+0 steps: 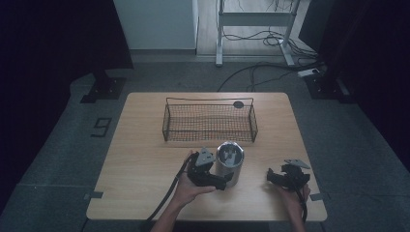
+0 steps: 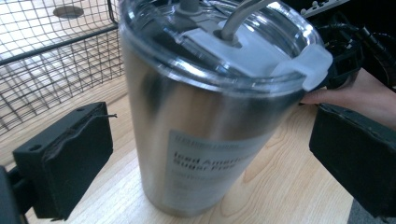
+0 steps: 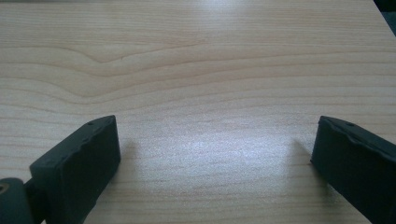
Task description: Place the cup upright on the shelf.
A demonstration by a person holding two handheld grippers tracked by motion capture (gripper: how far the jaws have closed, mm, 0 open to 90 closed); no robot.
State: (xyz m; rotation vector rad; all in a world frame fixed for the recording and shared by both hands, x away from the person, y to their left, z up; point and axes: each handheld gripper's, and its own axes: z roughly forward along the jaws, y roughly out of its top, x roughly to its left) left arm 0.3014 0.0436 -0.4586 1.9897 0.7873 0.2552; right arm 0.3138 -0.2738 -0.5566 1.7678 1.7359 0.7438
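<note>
Two black jaws of left gripper (image 1: 223, 181) spread wide around upright steel tumbler with clear lid (image 1: 229, 163), untouched, near wire mesh basket (image 1: 210, 122). Right gripper (image 1: 271, 177) gaping, empty, over pale wooden table (image 1: 140, 159), right of tumbler.

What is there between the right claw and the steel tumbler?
Only bare wooden table lies between the right claw and the steel tumbler, as the high view shows.

Steel tumbler (image 1: 229, 163) standing upright on the table (image 1: 145, 159), near the front edge and just this side of the wire basket (image 1: 210, 123). Brushed metal body, clear plastic lid (image 2: 243, 44) pressed on, a pale printed label (image 2: 210, 165) low on its side.
</note>
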